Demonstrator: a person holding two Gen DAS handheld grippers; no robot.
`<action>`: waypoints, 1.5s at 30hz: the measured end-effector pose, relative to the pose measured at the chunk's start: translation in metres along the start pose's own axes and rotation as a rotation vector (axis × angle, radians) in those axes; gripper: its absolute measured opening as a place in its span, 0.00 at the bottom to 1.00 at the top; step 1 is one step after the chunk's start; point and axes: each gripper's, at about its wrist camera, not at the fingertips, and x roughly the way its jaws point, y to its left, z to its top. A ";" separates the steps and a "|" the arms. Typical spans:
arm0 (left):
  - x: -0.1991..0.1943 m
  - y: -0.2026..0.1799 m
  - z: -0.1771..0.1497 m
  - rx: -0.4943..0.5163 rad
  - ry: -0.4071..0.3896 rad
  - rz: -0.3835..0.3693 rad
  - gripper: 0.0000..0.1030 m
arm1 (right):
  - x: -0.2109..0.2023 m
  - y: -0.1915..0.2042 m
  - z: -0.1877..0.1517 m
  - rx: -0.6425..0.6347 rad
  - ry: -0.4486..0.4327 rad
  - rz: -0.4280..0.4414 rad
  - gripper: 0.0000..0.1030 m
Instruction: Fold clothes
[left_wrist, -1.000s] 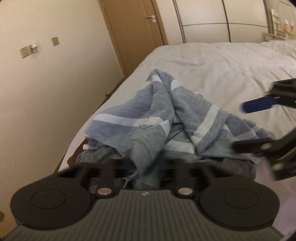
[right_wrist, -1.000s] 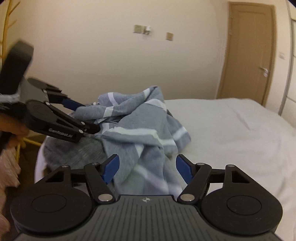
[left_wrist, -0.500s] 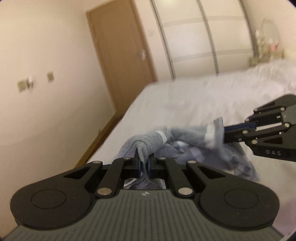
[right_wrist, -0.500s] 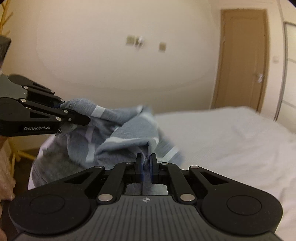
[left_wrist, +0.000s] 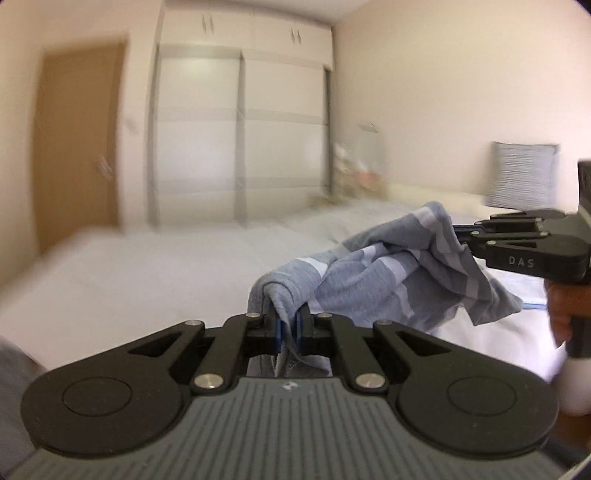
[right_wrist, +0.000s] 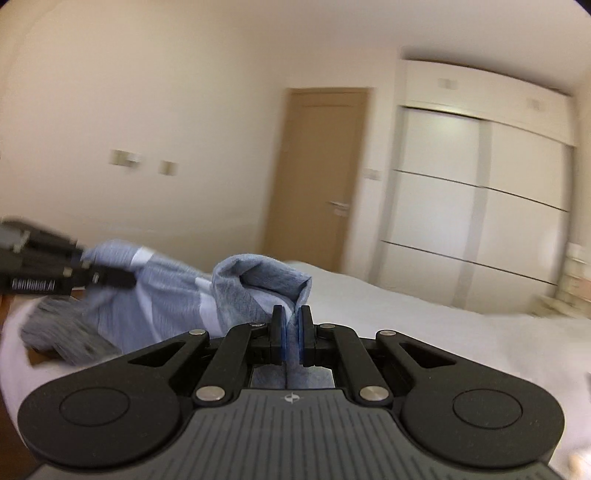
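The left tool (left_wrist: 289, 329) and right tool (right_wrist: 291, 334) are each clamping the striped shirt (left_wrist: 373, 280), lifting it over the bed (left_wrist: 147, 280); next, spreading it flat.

The white bed (left_wrist: 155, 280) lies bare and open from the door (left_wrist: 77, 136) side across to the wardrobe (left_wrist: 243, 129) — wide room for a claw to pass low over it. The striped garment (left_wrist: 388, 277) hangs as a slack span between the left claw (left_wrist: 289, 326) and the right claw (left_wrist: 458, 236), both clamped on it, so that line is blocked. Beyond the right claw a pillow (left_wrist: 521, 177) leans on the wall and blurred clutter (left_wrist: 354, 173) sits at the bed's far corner. In the right wrist view a grey heap (right_wrist: 62, 332) lies on the bed's edge under the left claw — another obstacle there.
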 end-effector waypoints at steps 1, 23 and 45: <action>0.015 -0.017 -0.014 -0.014 0.052 -0.030 0.05 | -0.015 -0.014 -0.015 0.014 0.038 -0.039 0.05; 0.069 0.006 -0.091 0.010 0.333 0.146 0.57 | -0.047 -0.028 -0.169 0.200 0.384 0.084 0.79; 0.092 -0.055 -0.066 0.296 0.153 -0.032 0.67 | -0.029 -0.136 -0.108 0.143 0.277 -0.280 0.03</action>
